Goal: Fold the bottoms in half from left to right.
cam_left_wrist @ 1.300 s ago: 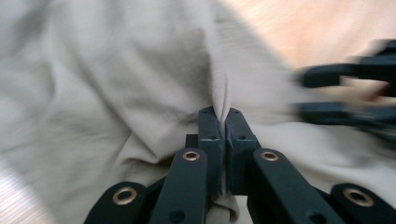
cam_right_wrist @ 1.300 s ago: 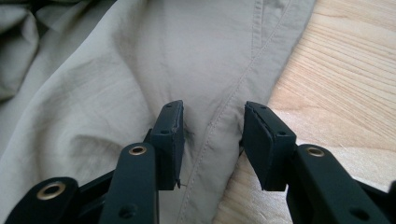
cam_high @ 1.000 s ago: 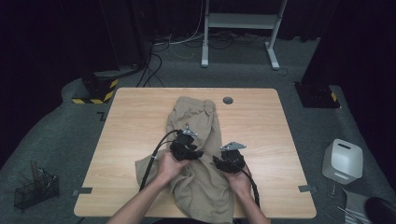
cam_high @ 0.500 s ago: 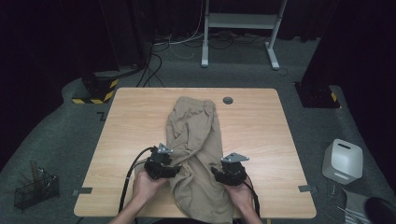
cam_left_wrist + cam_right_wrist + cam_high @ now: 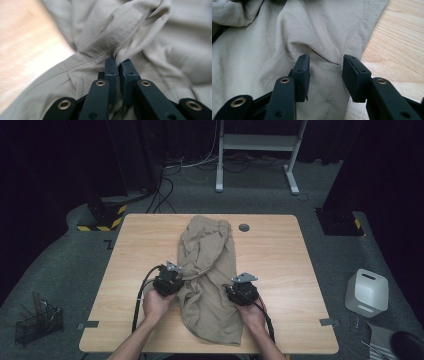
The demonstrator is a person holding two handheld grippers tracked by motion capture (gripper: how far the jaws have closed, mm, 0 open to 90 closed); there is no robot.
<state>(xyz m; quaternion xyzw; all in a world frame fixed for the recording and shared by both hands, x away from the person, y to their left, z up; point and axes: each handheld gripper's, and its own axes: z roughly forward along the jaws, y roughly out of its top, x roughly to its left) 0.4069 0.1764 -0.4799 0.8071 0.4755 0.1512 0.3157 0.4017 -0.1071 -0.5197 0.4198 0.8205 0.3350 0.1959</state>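
Two grippers work one beige garment (image 5: 210, 280), probably a pair of trousers or shorts, though the bunched cloth makes that hard to tell. It lies lengthwise down the middle of the wooden table (image 5: 280, 250), its long axis running from the far edge toward the person.

The left gripper (image 5: 172, 279) sits at the garment's left edge, about halfway along it. Its jaws have just been closing and now pinch a raised fold of cloth (image 5: 130, 47) between the pads.

The right gripper (image 5: 239, 290) sits at the garment's right edge, a little nearer the person than the left one. Its jaws have just been closing too, yet stand half apart over a stitched seam (image 5: 339, 82), the pads not pressing on the cloth; the seam lies straight ahead between them.

The right side is therefore the loose one, and I judge any lift or spread depends on that grip being made first.
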